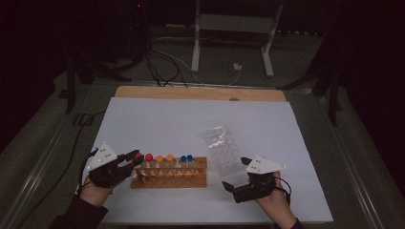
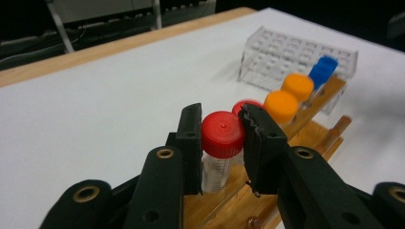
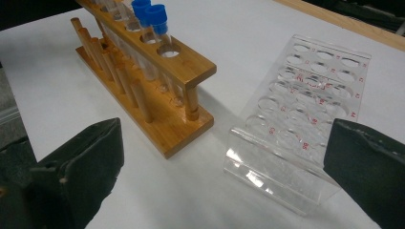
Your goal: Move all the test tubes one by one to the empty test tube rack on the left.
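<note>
Two fingers of left gripper (image 2: 222, 143) clamp red-capped tube (image 2: 222, 138) at wooden rack (image 2: 315, 129), frame centre; we lift straight next. Right gripper (image 3: 224, 162) gapes, empty.

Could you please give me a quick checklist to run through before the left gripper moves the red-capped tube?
1. Left gripper closed on the red-capped tube at its cap: ok.
2. Tube upright between the jaws: ok.
3. Tube bottom clear of the wooden rack: cannot tell, hidden by the jaws.
4. Neighbouring orange caps free of the jaws: ok, though the second red cap sits right behind.
5. Clear plastic rack has open holes: ok.
6. Right gripper open, holding nothing, away from the wooden rack: ok.
</note>
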Available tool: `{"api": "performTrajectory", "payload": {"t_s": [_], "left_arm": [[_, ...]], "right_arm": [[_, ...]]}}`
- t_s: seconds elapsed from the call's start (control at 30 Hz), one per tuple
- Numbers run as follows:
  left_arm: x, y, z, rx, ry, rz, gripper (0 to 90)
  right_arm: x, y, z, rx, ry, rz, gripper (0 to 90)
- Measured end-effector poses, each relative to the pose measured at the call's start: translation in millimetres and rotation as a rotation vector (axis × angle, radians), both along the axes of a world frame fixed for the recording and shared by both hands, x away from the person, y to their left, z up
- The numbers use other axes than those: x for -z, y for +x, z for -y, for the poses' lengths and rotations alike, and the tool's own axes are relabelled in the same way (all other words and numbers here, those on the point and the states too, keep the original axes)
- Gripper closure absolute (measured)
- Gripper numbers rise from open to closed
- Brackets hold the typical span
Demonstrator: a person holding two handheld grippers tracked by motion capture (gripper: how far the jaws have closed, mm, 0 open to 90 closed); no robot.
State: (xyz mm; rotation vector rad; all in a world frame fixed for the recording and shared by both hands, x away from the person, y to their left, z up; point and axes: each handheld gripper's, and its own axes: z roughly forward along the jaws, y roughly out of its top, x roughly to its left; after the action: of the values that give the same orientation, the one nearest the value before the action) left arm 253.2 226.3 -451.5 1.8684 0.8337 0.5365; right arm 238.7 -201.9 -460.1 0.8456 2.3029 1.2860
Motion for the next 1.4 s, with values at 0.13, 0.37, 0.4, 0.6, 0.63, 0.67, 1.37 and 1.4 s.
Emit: {"api": "performTrajectory", "payload": {"t_s": [0.13,0.37,0.4,0.6,0.63,0.67,1.37,1.4], "left_arm": [[2.9,1.0,1.9,0.002,0.017,-0.008,71.6],[1.8,-1.5,0.4,0.008,0.021,-0.007,70.3],[1.0,-2.4,-0.7,0.012,0.012,-0.007,68.8],[-6.2,-11.3,-7.2,0.003,0.002,0.008,40.0],[-6.2,-13.1,-8.1,0.014,-0.001,0.006,35.4],[-5.9,-15.2,-8.7,0.016,0.000,0.010,30.9],[37.0,-30.6,-24.0,0.109,0.011,-0.067,0.6],[38.8,-30.5,-25.2,0.112,0.005,-0.070,0.6]], "right_arm": [[-0.1,0.0,0.1,-0.002,0.000,0.001,0.0],[-0.4,-0.3,0.4,-0.003,0.001,0.000,0.0],[-0.4,-0.4,0.5,-0.003,0.000,0.000,0.0],[0.4,-1.4,4.1,0.003,0.000,-0.004,0.0],[0.5,-1.6,5.1,0.004,0.002,-0.004,0.0],[0.5,-2.0,5.8,0.008,0.004,-0.006,0.0],[7.0,-4.4,12.2,0.026,0.000,-0.016,0.0],[7.3,-4.3,12.2,0.026,0.001,-0.016,0.0]]}}
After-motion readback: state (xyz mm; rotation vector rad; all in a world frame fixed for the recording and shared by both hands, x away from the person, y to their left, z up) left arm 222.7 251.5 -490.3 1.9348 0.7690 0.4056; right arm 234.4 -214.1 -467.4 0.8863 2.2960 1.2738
